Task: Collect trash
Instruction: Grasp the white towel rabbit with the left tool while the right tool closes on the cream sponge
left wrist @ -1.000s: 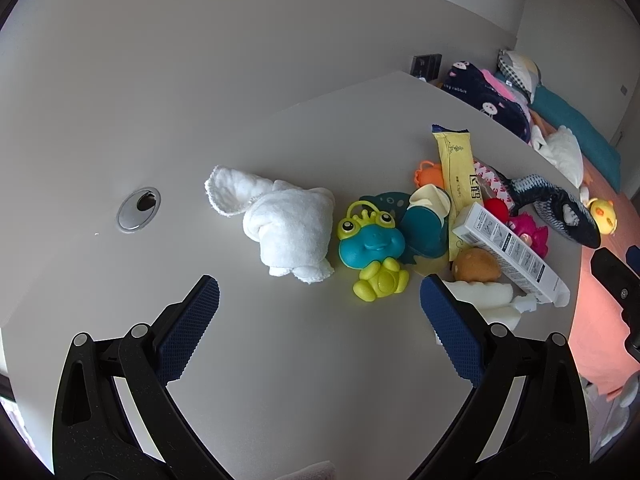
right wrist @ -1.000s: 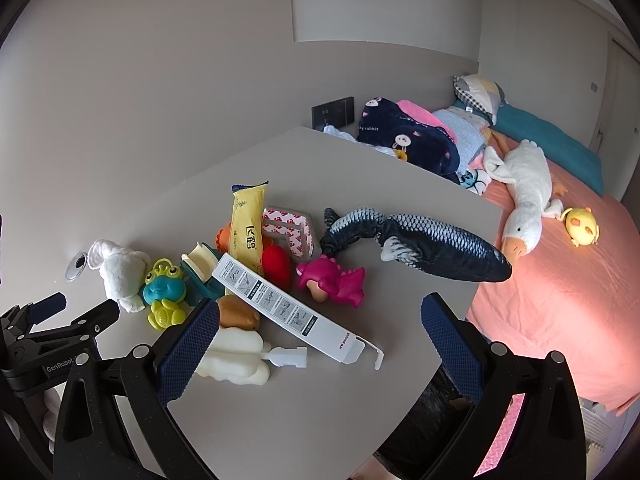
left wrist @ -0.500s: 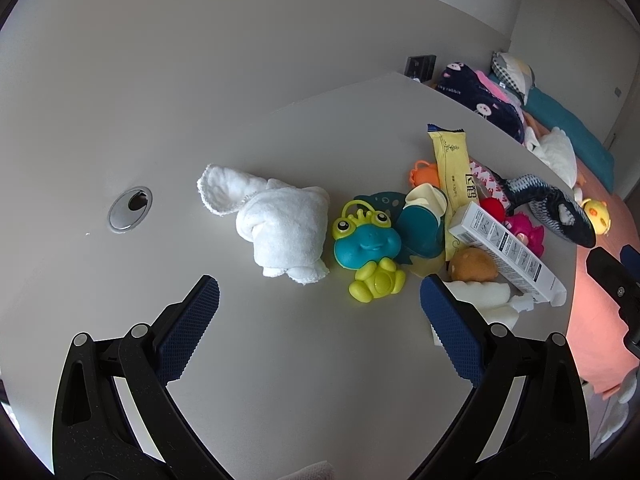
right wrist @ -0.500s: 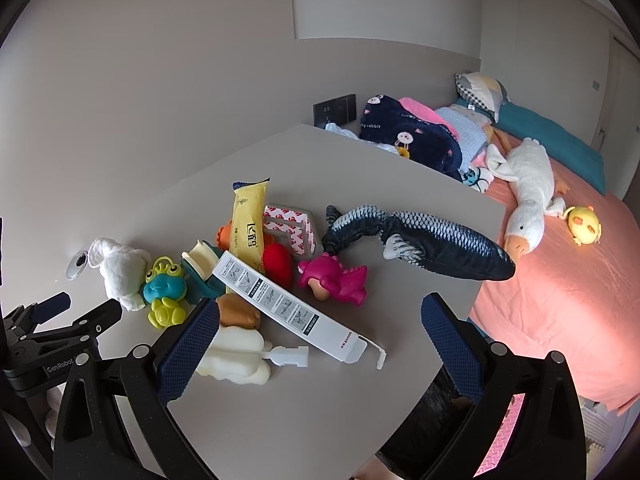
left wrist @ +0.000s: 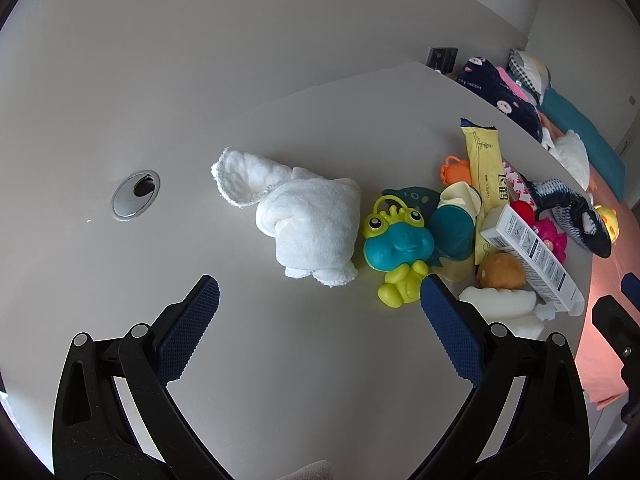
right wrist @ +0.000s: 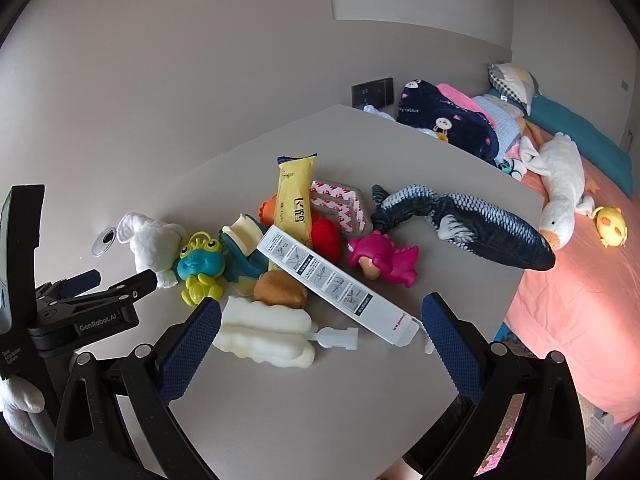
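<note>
Both tools stand wide and hold nothing: the left tool [left wrist: 319,295] above the bare tabletop [left wrist: 280,380], the right tool [right wrist: 321,313] over the pile. The white box [right wrist: 336,285] lies at 12 o'clock from it, the yellow wrapper [right wrist: 295,196] beyond; the red-and-white packet [right wrist: 338,204] is perhaps trash too.

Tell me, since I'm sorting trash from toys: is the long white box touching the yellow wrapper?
Touching. In the right wrist view the long white box has its upper end lying over the lower end of the yellow wrapper, with no table showing between them.
</note>
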The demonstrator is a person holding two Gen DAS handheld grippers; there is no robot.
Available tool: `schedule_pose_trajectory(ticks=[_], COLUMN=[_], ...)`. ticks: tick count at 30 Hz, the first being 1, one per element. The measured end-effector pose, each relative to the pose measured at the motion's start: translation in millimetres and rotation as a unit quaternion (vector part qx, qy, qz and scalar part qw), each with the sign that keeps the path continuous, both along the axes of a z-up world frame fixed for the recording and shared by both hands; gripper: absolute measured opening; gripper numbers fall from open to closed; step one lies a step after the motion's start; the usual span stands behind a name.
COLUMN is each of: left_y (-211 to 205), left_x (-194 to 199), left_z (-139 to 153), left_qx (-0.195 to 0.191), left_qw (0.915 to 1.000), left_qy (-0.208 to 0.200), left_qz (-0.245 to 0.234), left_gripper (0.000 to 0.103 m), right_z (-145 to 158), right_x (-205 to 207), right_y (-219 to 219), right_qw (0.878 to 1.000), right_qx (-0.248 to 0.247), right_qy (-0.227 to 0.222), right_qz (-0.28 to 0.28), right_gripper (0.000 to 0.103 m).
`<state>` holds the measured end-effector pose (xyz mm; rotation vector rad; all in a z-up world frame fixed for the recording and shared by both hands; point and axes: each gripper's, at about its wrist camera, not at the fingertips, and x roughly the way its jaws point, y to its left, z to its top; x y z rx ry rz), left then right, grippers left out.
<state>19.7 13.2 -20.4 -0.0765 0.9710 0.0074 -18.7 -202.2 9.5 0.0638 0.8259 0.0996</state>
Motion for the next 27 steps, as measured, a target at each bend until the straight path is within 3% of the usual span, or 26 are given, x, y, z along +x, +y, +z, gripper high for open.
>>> schedule_pose_trajectory(ticks=[8,13,16,20,23,25,26,27], left_y=[14.9,18.3,19.4,18.2,18.5,17.8,16.8,15.5], left_x=[26.6,39.7,43.6,47.5,49.2,48.5,47.4,46.1], left_z=[-12.6,-21.3,-23.9,-29.4,-34.6,-37.2,-38.3,-38.3], left_qx=[-0.004,-0.005,-0.007,-0.011,-0.02,-0.02,-0.019,-0.016], left_qw=[0.9995,0.9991,0.9991,0.9991,0.9989,0.9991,0.9992,0.9995], left_qy=[0.019,0.032,0.034,0.039,0.041,0.037,0.034,0.027], left_qz=[0.026,0.028,0.024,0.014,0.009,0.008,0.006,0.004], left_gripper=[0.091,0.086,0.086,0.082,0.072,0.056,0.051,0.043], right_z=[-20.9,-32.1,-40.3,-54.6,-59.2,-58.8,-58.7,-58.3], right_x=[11.6,18.2,21.7,27.1,27.0,25.6,26.3,25.9], right_y=[27.5,44.6,53.5,58.5,60.4,58.3,55.9,54.5], right_qw=[0.999,0.998,0.996,0.994,0.994,0.995,0.995,0.995], right_qx=[0.0,-0.013,-0.024,-0.034,-0.035,-0.026,-0.021,-0.02], right_qy=[0.033,0.046,0.057,0.082,0.083,0.081,0.081,0.08], right_qz=[0.033,0.05,0.057,0.058,0.059,0.054,0.051,0.048], right_gripper=[0.1,0.094,0.086,0.066,0.06,0.054,0.048,0.035])
